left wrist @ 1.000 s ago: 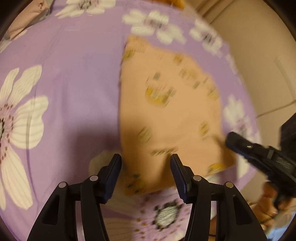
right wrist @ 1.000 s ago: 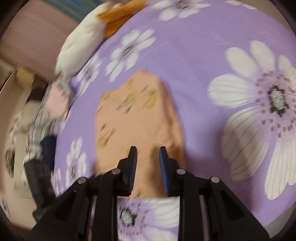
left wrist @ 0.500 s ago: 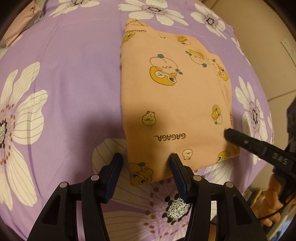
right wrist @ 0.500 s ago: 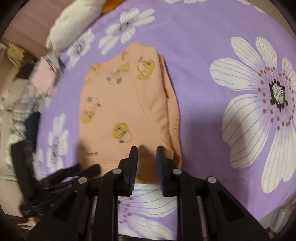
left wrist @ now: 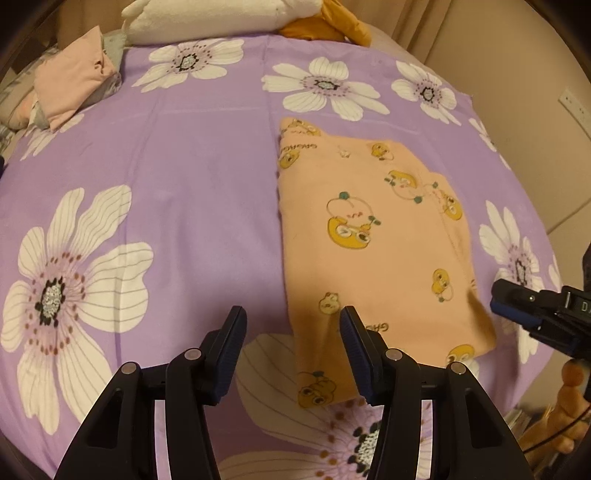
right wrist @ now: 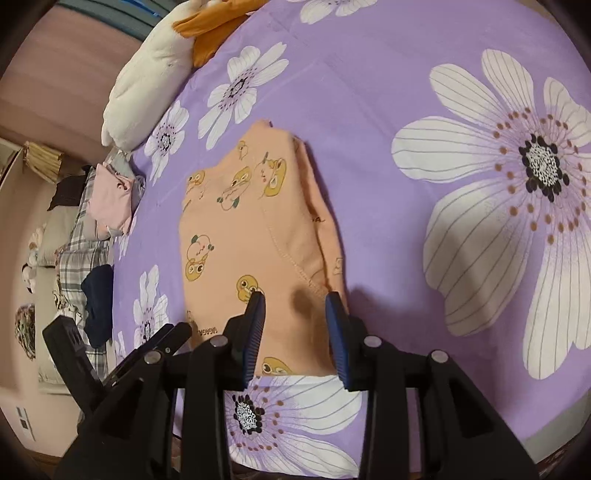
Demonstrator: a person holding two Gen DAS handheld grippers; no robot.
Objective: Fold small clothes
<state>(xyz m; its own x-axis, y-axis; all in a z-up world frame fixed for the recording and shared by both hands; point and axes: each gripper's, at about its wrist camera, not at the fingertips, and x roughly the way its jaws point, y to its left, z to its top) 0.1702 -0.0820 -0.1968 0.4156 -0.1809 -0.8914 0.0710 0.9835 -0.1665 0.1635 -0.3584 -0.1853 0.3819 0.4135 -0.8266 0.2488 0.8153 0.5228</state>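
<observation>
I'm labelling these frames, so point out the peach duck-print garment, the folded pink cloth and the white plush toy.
peach duck-print garment (left wrist: 373, 236): left wrist view, big duck print.
folded pink cloth (left wrist: 72, 77): left wrist view, top face.
white plush toy (right wrist: 142, 96): right wrist view, body.

Black plastic hand-held gripper (left wrist: 291, 350) with silver screws, ribbed blue finger pads (left wrist: 231, 354).

The bedsheet (left wrist: 177, 177) is lilac purple, printed with big white daisies with dark speckled centres. The folded garment (left wrist: 373, 236) is peach with yellow cartoon ducks. A pink cloth (left wrist: 70, 79) lies by a white pillow (left wrist: 221, 18) and an orange cloth (left wrist: 328, 27). Both grippers are black with blue pads (right wrist: 256, 332).
</observation>
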